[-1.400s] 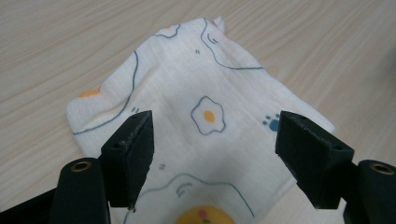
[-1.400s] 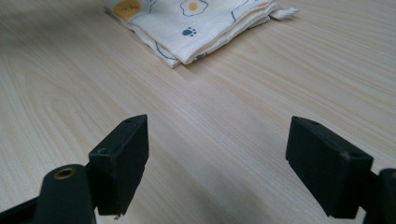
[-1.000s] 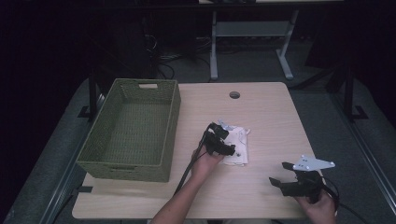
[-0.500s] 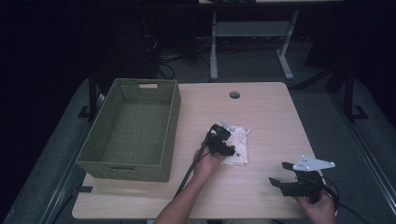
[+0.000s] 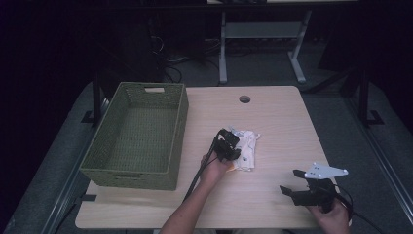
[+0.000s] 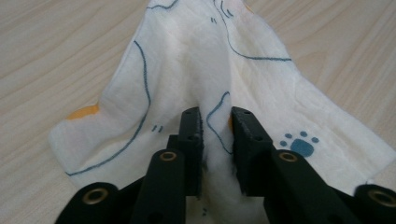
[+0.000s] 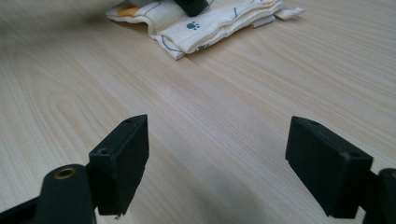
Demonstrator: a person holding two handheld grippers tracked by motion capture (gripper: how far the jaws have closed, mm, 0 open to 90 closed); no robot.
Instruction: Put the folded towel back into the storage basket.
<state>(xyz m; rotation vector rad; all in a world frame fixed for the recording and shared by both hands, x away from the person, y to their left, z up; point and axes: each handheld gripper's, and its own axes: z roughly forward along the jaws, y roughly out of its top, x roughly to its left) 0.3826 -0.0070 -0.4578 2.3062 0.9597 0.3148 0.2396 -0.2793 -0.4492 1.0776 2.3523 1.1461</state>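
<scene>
While left claw [image 6: 215,126] just closed pinching 1 cloth [image 6: 196,70], right claw [image 7: 233,154] wide, 1 basket [image 5: 139,139].

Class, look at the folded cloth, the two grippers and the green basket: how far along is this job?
Done: the white printed cloth lies folded on the table. In hand: the left gripper has just been closing and pinches a fold of it. Left: the right gripper waits open; the green basket holds nothing yet.

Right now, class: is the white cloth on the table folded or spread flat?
Folded. In the right gripper view the cloth shows stacked layers at its edge; the left gripper pinches a ridge of it.
</scene>
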